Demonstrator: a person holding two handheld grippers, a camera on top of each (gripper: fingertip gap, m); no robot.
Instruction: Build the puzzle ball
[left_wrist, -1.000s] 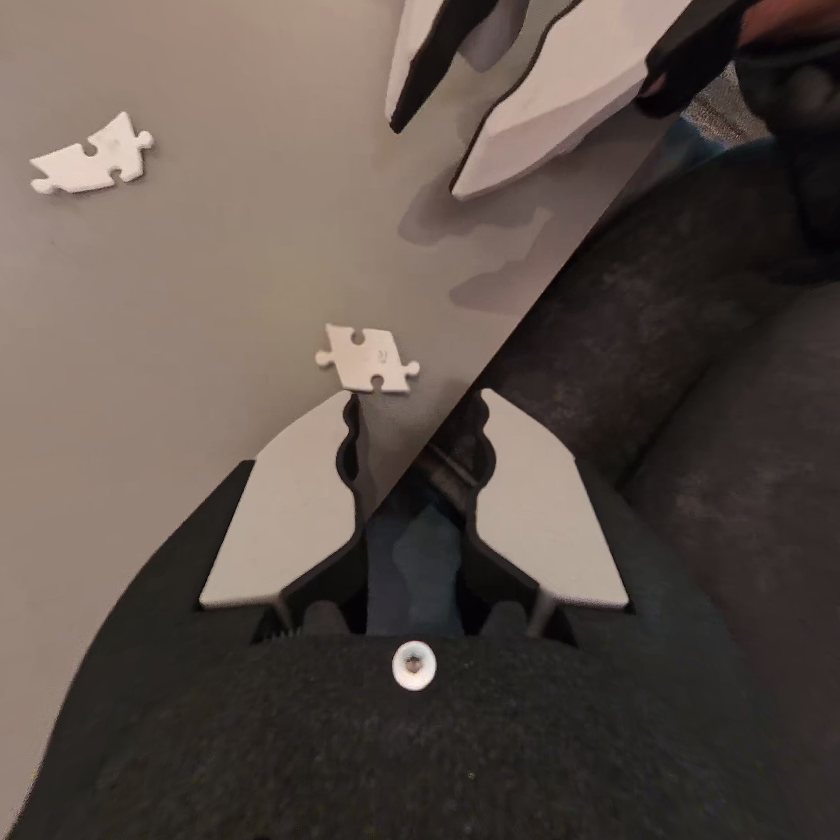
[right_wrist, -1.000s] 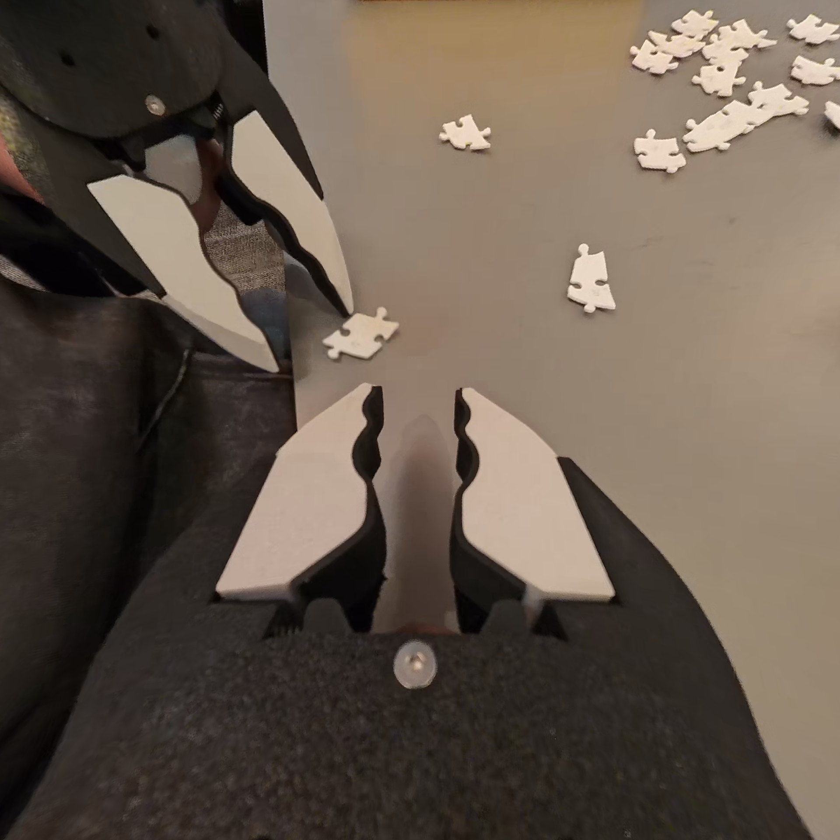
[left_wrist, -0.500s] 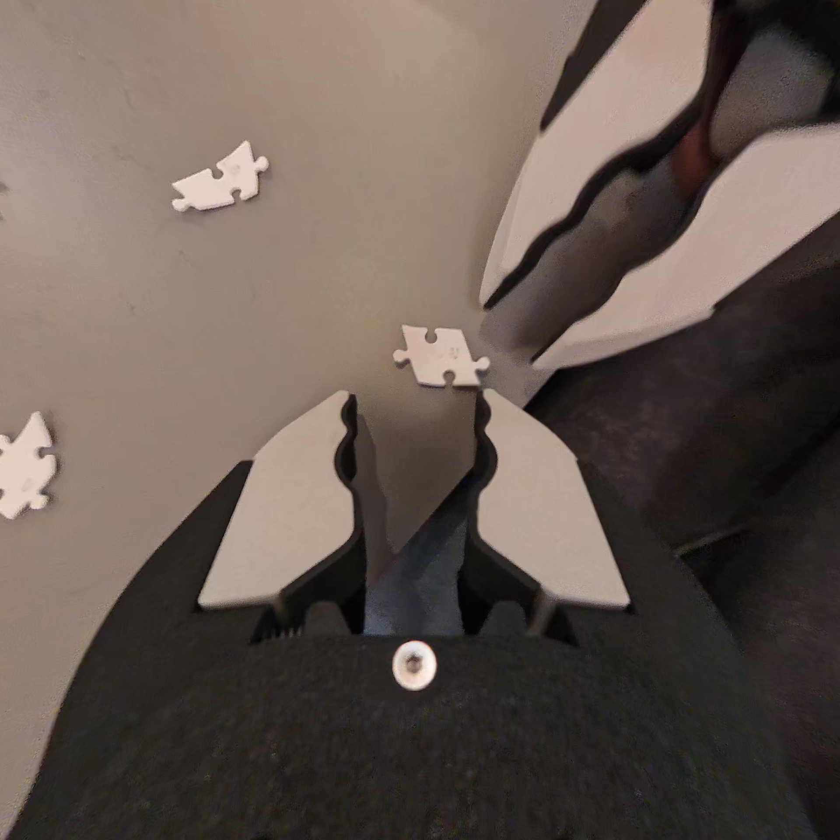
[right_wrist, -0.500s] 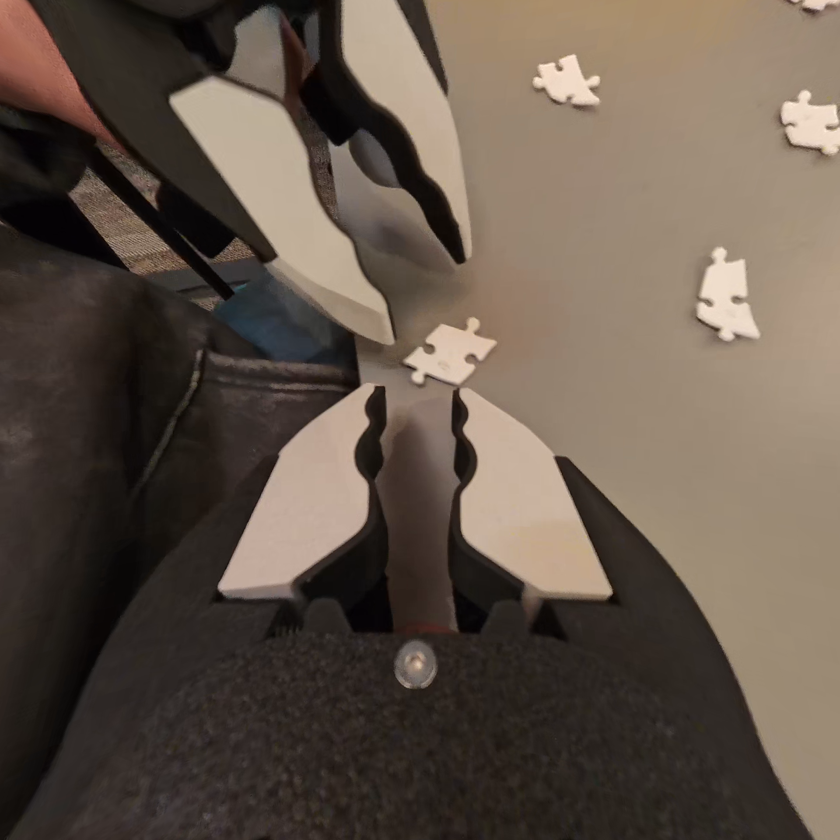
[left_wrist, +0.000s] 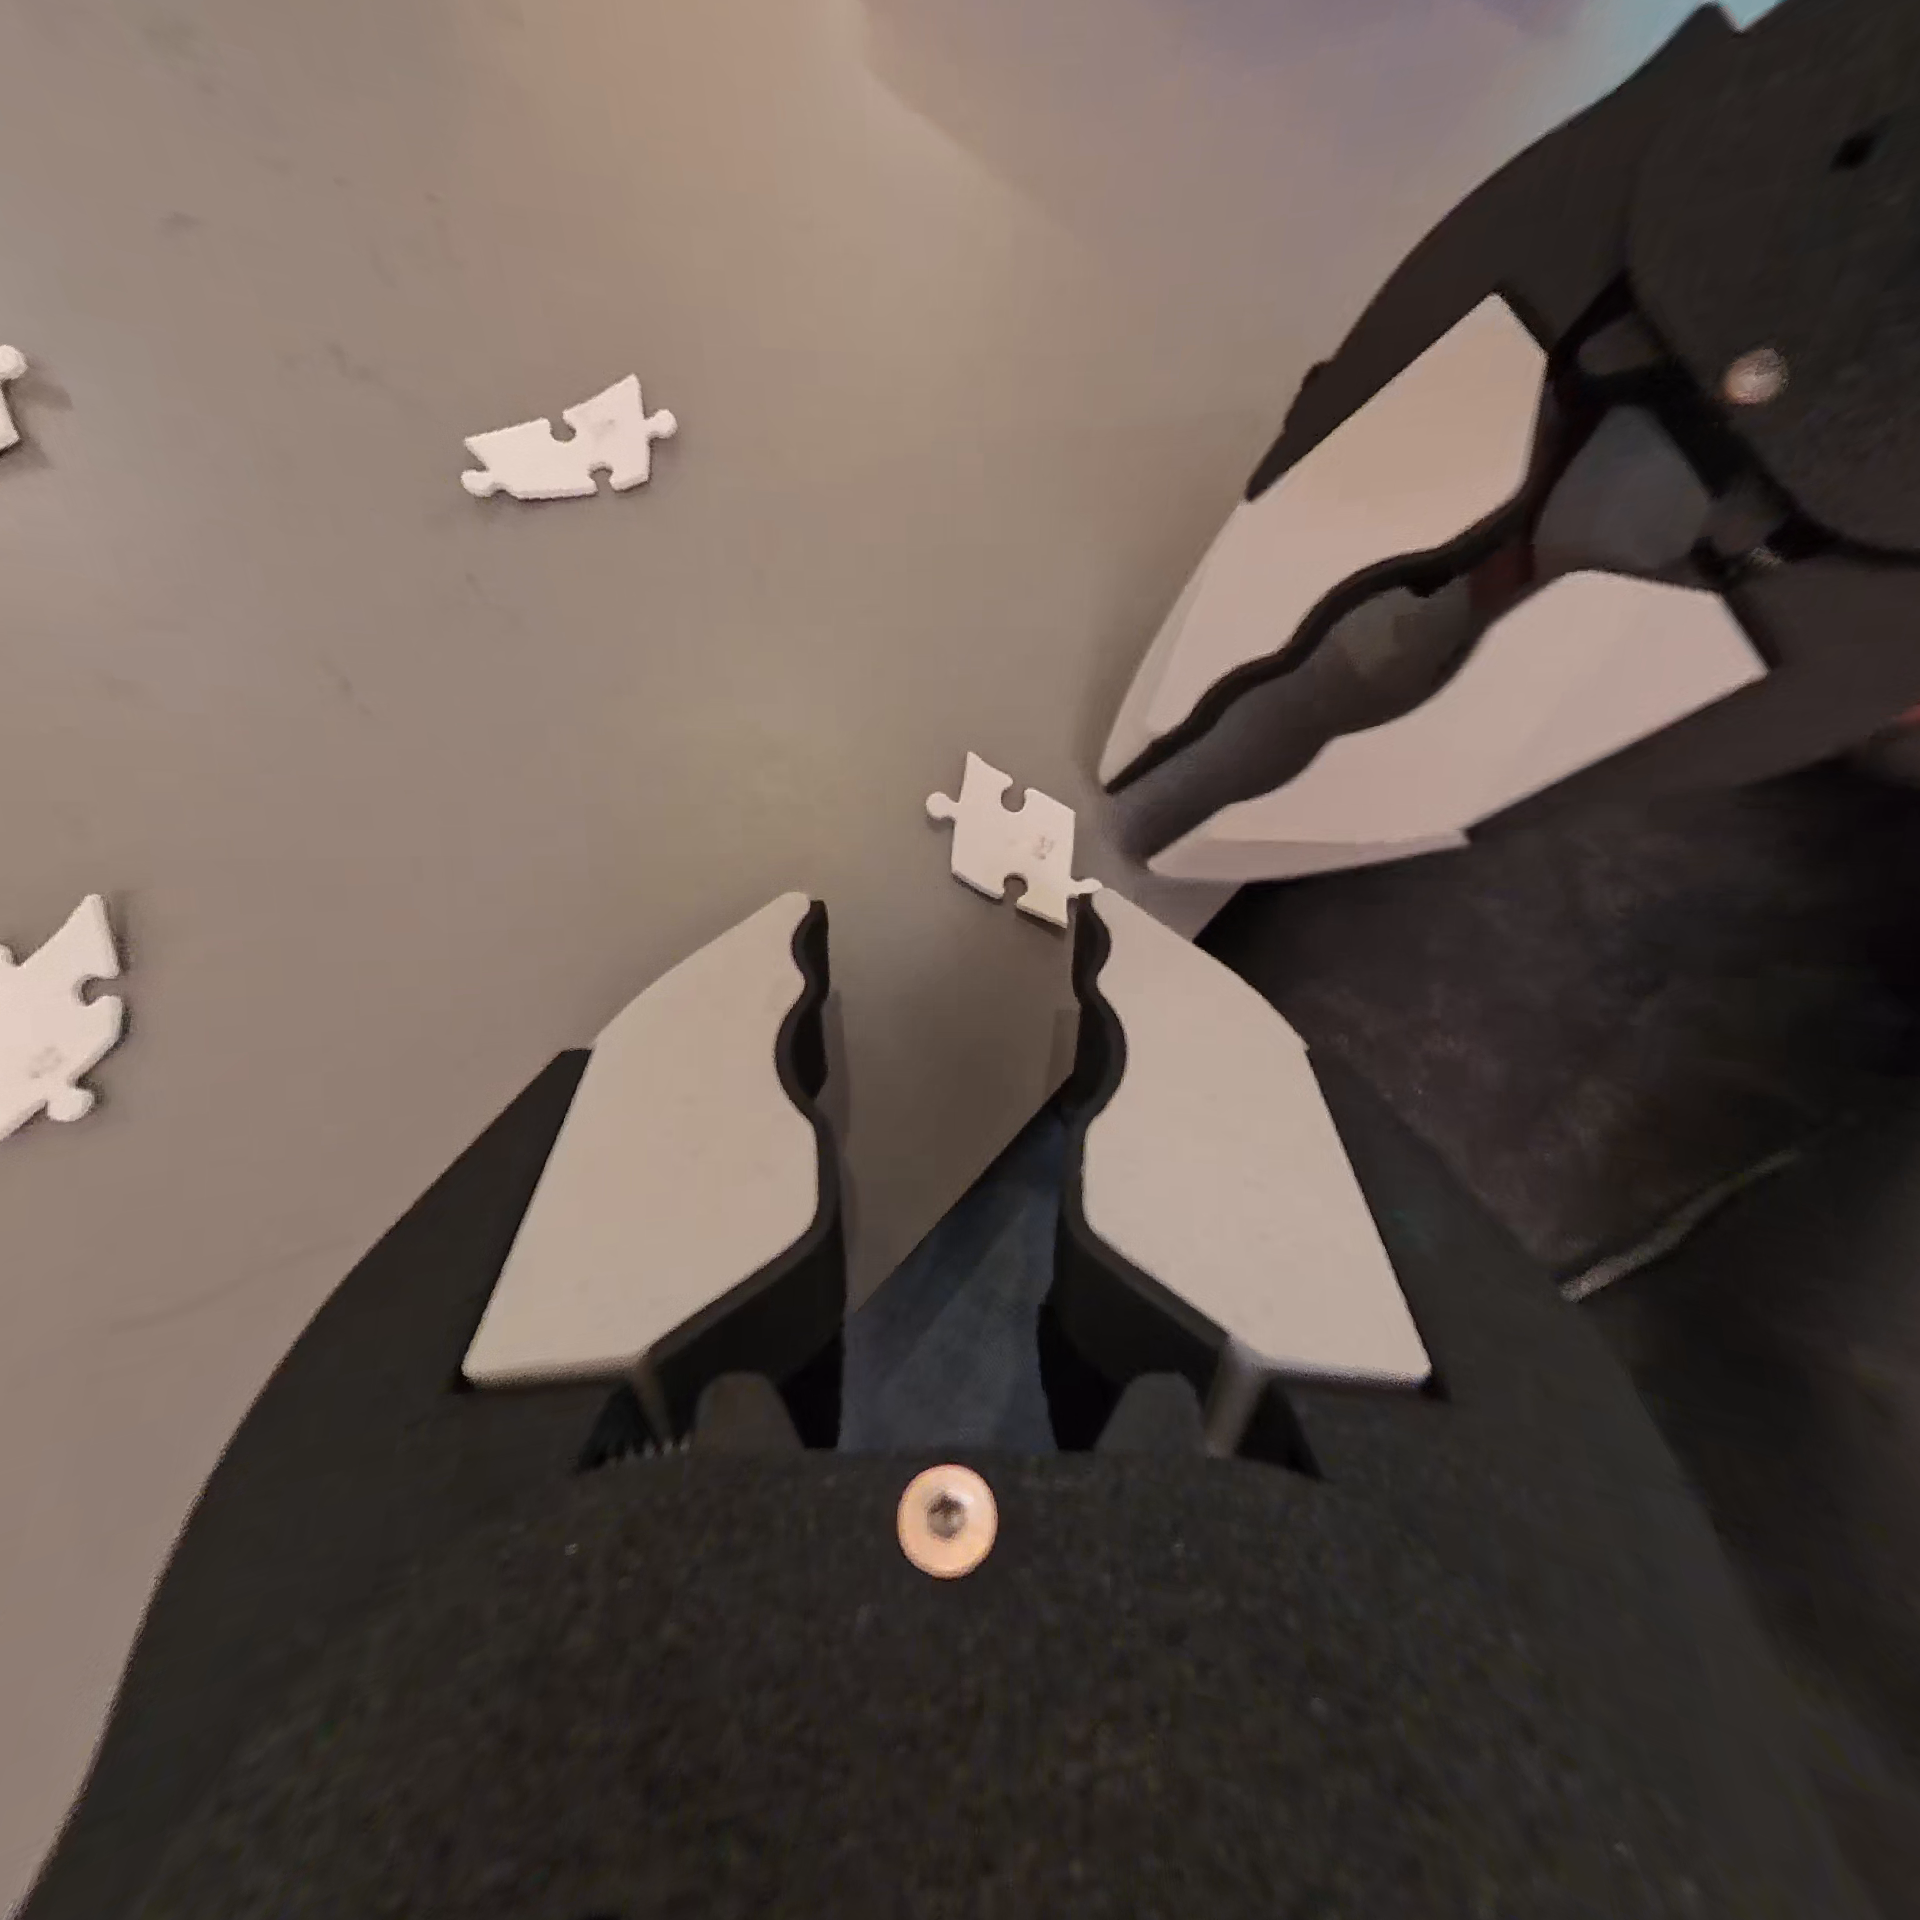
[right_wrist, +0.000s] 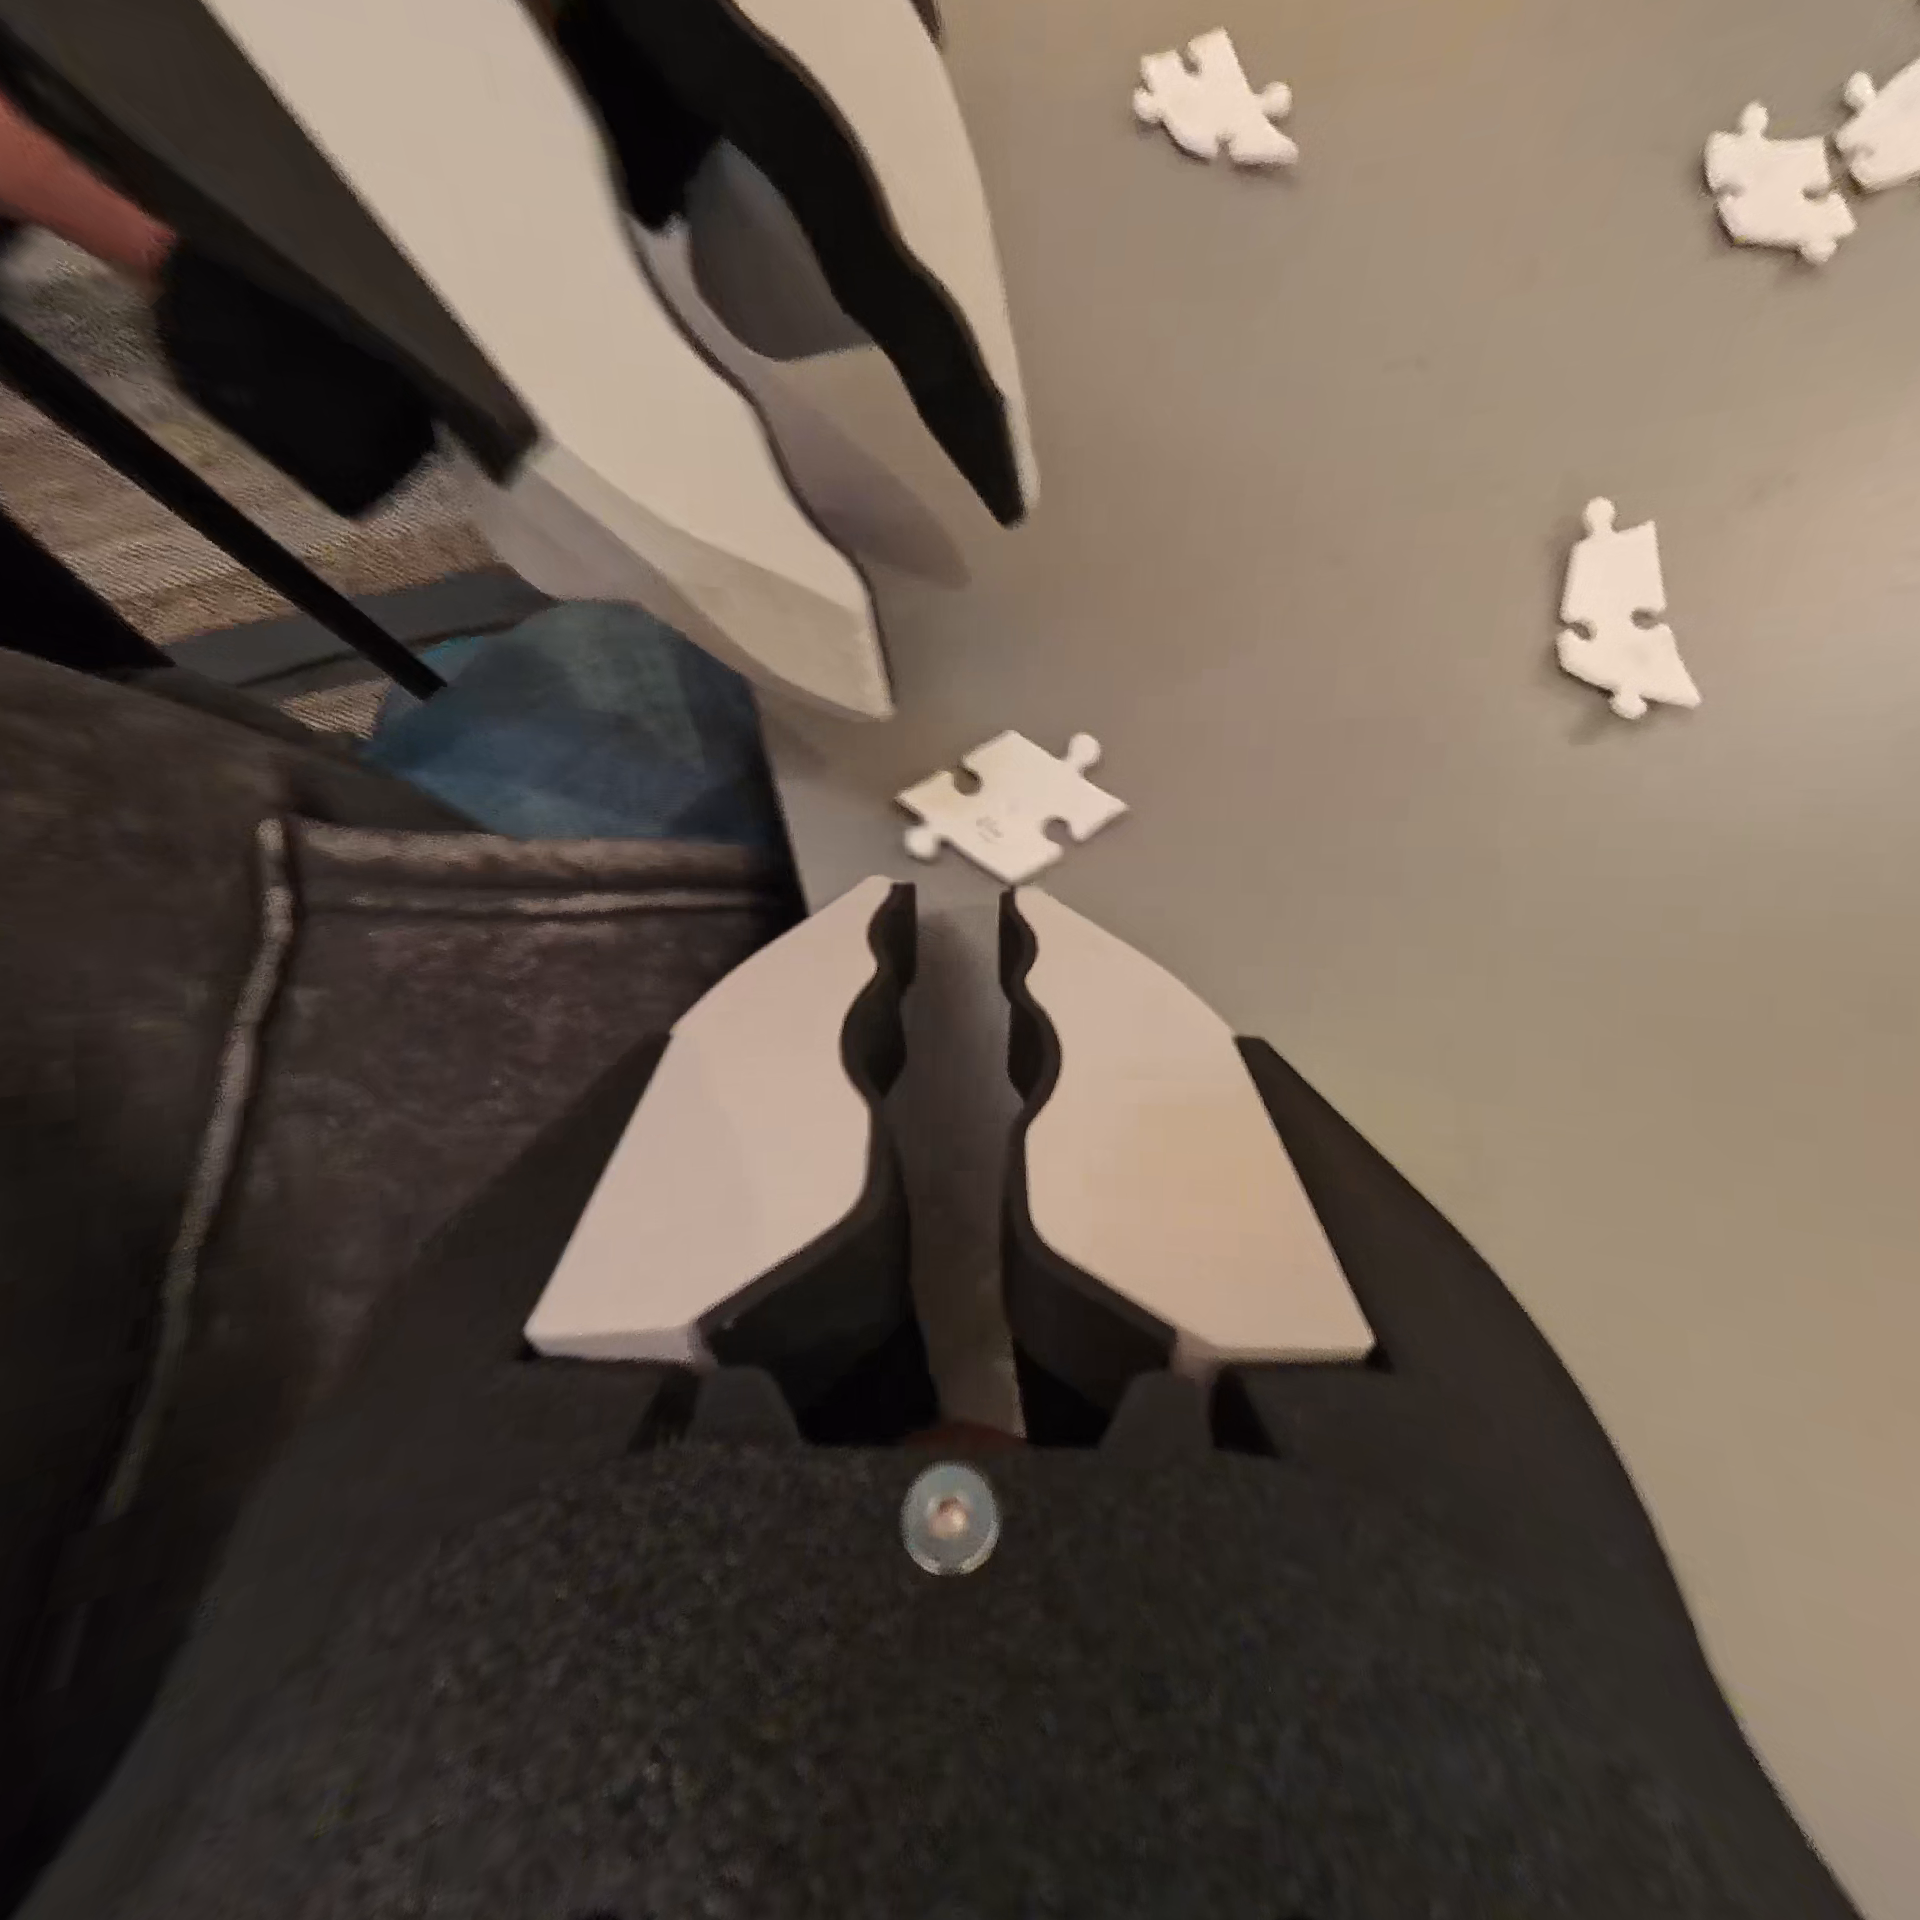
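grey table (left_wrist: 520, 675), dark trousers (right_wrist: 312, 1039), blue cloth (right_wrist: 582, 727)

Grey tabletop (left_wrist: 520, 727), grey carpet (right_wrist: 94, 488) past its edge

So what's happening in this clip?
A person holds two grippers over a grey table. The left gripper and right gripper are both open and empty, closing in from opposite sides on one white puzzle piece lying flat near the table edge. Other loose pieces lie scattered; nothing is assembled in view.
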